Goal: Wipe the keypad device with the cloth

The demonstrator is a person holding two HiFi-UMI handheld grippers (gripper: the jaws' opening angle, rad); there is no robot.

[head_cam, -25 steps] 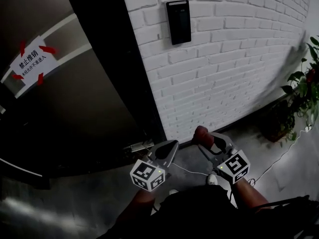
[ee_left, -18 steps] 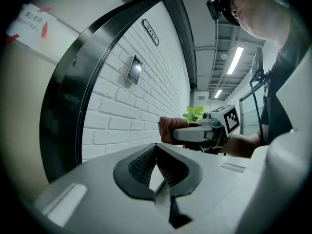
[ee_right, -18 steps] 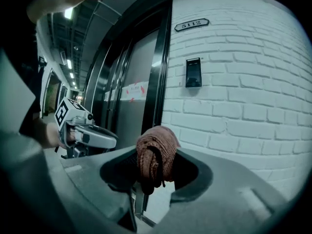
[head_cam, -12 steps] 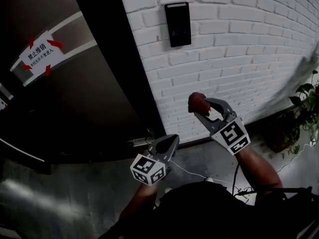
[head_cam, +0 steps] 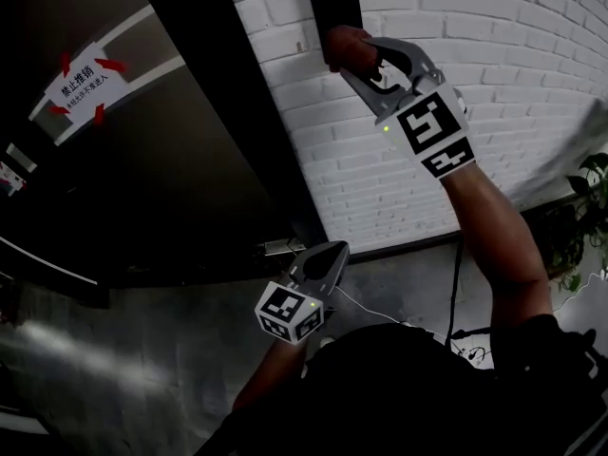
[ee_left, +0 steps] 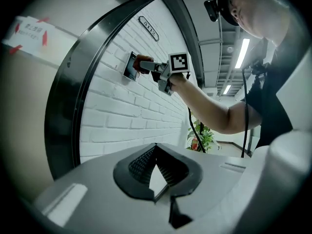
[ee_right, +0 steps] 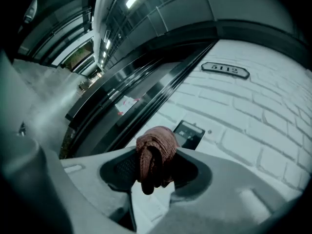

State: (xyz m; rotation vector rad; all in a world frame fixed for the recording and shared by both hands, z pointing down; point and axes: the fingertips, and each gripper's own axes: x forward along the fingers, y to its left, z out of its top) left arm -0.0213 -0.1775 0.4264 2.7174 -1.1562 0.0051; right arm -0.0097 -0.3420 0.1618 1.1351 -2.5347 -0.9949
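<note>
The black, glossy keypad device (head_cam: 332, 3) sat on a white brick wall (head_cam: 503, 55). The right gripper (head_cam: 353, 55) pinched a bunched reddish-brown cloth (head_cam: 344, 44) at its lower edge. The left gripper (head_cam: 331, 251) hung low, jaws together.

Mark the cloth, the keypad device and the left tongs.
cloth (ee_right: 156, 152), right gripper view, its bunched middle.
keypad device (head_cam: 330, 3), head view, bare upper face.
left tongs (ee_left: 155, 146), left gripper view, where the tips meet.
</note>
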